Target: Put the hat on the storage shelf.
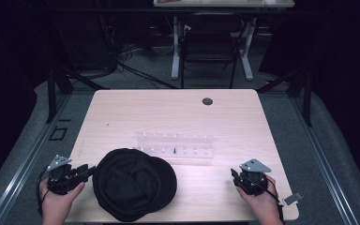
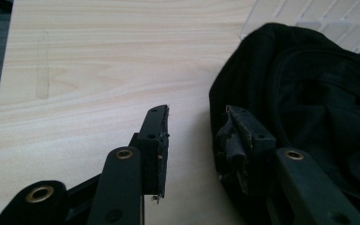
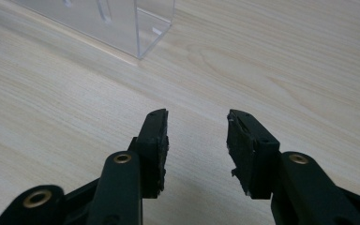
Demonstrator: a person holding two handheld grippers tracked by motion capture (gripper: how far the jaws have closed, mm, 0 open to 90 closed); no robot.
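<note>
Left hand-held gripper (image 1: 90,171): held low at the near left corner of the desk (image 1: 122,112) in the person's left hand (image 1: 56,199), which enters from the bottom edge; its jaws are pointed rightward toward a black cap (image 1: 133,183) and are seen parted, with nothing between them. In the left gripper view (image 2: 197,136) one jaw is seen over bare wood and the other against the edge of the black cap (image 2: 304,93); whether that jaw touches the fabric cannot be told. Right hand-held gripper (image 1: 235,176): held at the near right of the desk in the right hand (image 1: 262,199), grey three-cornered plate uppermost, jaws directed leftward and away from the person. In the right gripper view (image 3: 197,136) its jaws are seen spread apart and empty, above bare wood. Black cap: laid on the near-centre of the desk, between the two hands, nearer the left one. Clear plastic rack (image 1: 174,145): placed just beyond the cap at mid-desk, with small pegs in rows and one dark piece among them; a corner of it (image 3: 122,23) is seen ahead of the right jaws, well apart from them. Round dark hole (image 1: 207,101): set in the far part of the desk top.
</note>
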